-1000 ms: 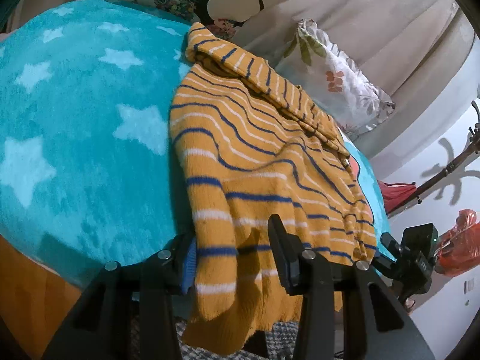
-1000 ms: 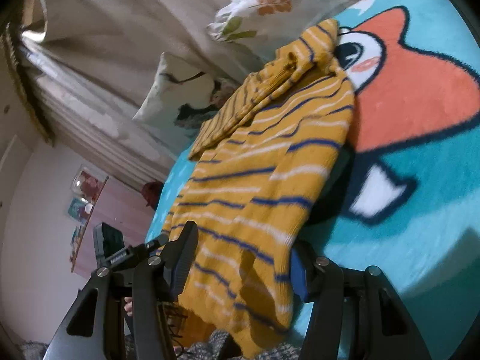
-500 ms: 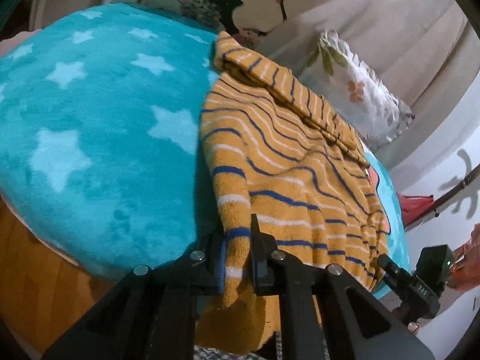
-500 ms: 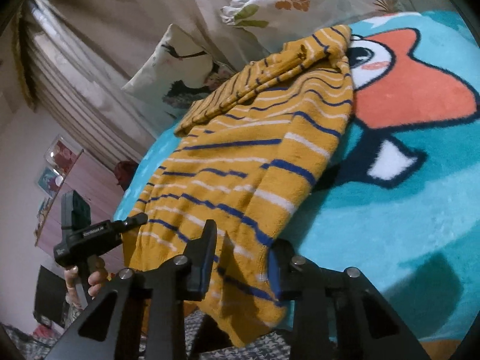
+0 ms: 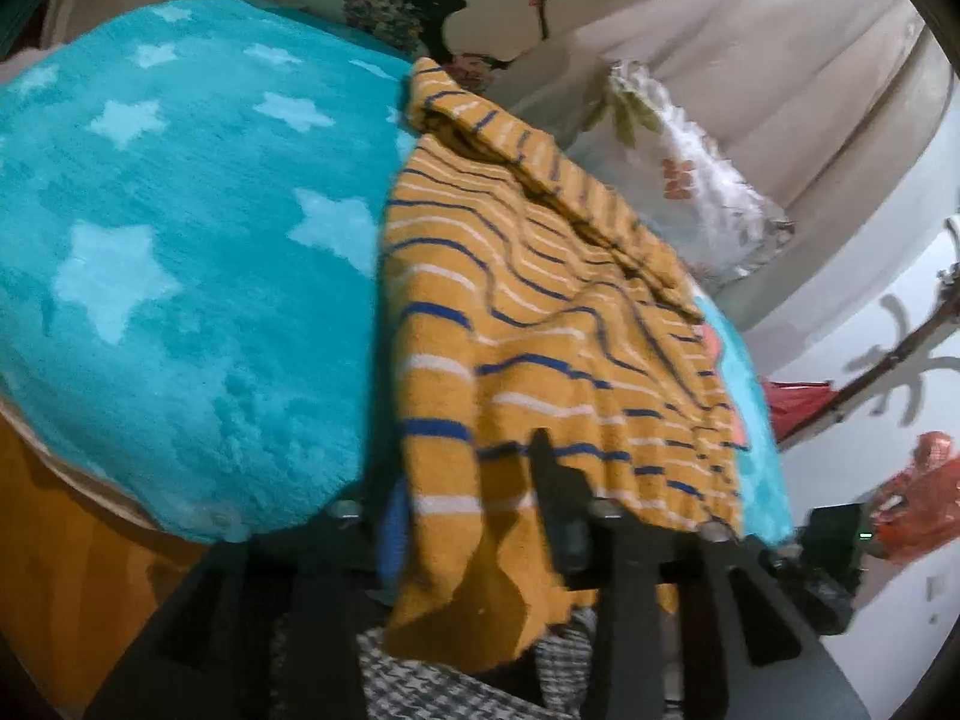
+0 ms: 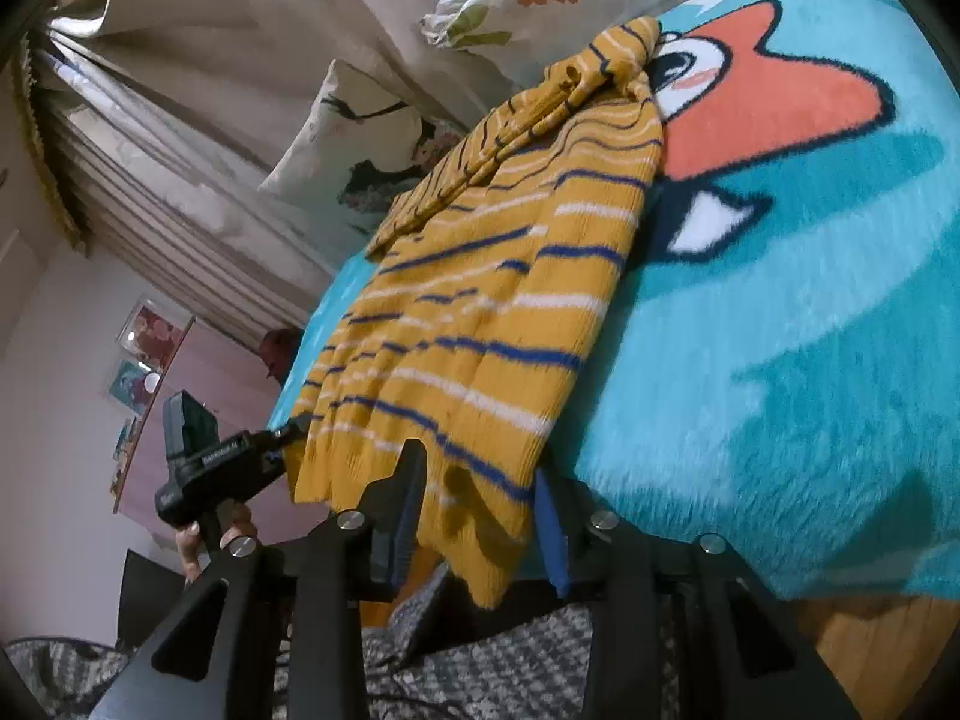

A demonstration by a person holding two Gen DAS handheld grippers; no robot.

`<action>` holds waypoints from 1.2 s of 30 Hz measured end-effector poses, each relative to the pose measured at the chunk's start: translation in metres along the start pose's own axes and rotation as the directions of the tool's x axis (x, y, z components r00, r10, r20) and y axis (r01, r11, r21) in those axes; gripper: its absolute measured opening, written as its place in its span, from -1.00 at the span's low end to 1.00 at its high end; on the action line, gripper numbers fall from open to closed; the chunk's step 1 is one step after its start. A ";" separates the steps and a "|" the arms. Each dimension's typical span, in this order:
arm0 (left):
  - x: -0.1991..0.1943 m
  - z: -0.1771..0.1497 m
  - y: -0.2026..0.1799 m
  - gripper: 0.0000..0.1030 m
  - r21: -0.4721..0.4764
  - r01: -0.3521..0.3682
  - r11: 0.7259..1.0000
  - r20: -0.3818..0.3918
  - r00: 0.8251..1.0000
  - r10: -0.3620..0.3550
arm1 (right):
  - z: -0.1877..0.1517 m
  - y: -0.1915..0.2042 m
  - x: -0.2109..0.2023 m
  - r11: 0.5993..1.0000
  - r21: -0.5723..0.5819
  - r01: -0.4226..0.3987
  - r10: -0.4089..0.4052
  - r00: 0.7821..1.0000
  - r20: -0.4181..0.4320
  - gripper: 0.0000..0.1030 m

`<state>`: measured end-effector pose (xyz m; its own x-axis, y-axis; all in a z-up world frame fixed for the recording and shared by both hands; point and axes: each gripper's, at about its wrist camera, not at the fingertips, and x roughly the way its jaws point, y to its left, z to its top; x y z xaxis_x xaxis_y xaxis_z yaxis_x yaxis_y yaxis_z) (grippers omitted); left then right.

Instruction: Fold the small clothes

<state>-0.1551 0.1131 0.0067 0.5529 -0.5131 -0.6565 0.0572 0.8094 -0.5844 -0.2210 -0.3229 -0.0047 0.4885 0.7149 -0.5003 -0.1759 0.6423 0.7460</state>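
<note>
A mustard sweater (image 5: 540, 312) with blue and white stripes lies on a teal plush blanket (image 5: 180, 270), its hem hanging over the near bed edge. My left gripper (image 5: 468, 516) straddles the hem's left corner. Its jaws are opening, and the cloth hangs loose between them against the blue pad. In the right wrist view the sweater (image 6: 492, 300) runs up toward the pillows. My right gripper (image 6: 477, 504) straddles the hem's right corner, also opening, with the knit between the fingers but not pinched. Each view shows the other gripper at the far corner of the hem.
Floral pillows (image 5: 690, 192) and a beige curtain (image 6: 180, 138) stand behind the sweater. The blanket (image 6: 810, 330) carries an orange cartoon figure. A wooden bed edge (image 5: 60, 540) runs below, with checkered fabric (image 6: 510, 660) under the grippers. A red bag (image 5: 912, 492) hangs at right.
Half a second ago the left jaws were pinched on the hem; now they stand apart again. The right jaws narrowed, then widened a little. The sweater's hem has wrinkled slightly.
</note>
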 end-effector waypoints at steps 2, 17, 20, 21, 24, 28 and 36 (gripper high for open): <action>0.000 -0.002 -0.002 0.14 0.007 0.032 0.999 -0.002 0.999 -0.032 | -0.005 0.000 0.002 1.000 0.000 -0.009 0.009 1.000 -0.015 -0.08; 0.003 -0.017 -0.015 -0.70 0.052 -0.077 0.996 0.001 0.997 0.077 | -0.008 0.002 0.039 1.000 0.001 -0.025 0.025 0.996 -0.087 0.04; 0.002 -0.014 -0.015 -0.78 0.038 -0.102 0.994 0.008 0.995 0.102 | -0.006 0.006 0.050 1.000 -0.018 -0.014 0.012 0.994 -0.109 0.03; 0.000 -0.012 -0.015 -0.79 0.033 -0.113 0.993 0.017 0.994 0.113 | -0.005 0.007 0.052 1.000 -0.021 -0.008 0.005 0.994 -0.111 -0.06; -0.008 -0.013 -0.015 -0.81 0.025 -0.115 0.993 0.039 0.993 0.114 | -0.004 0.006 0.053 1.000 -0.019 -0.006 0.004 0.993 -0.119 -0.80; -0.033 -0.021 -0.026 -0.87 0.063 -0.091 0.994 0.072 0.994 0.086 | -0.008 0.019 0.027 0.996 -0.067 -0.058 0.053 0.995 -0.081 -0.84; -0.058 -0.029 -0.050 -0.87 0.156 -0.116 0.981 0.136 0.986 0.095 | -0.015 0.064 -0.013 0.964 -0.221 -0.149 0.135 0.988 -0.078 -0.85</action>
<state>-0.2141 0.0939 0.0604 0.6640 -0.3905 -0.6376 0.1220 0.8979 -0.4229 -0.2514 -0.2870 0.0425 0.3922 0.8142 -0.4281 -0.4308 0.5738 0.6966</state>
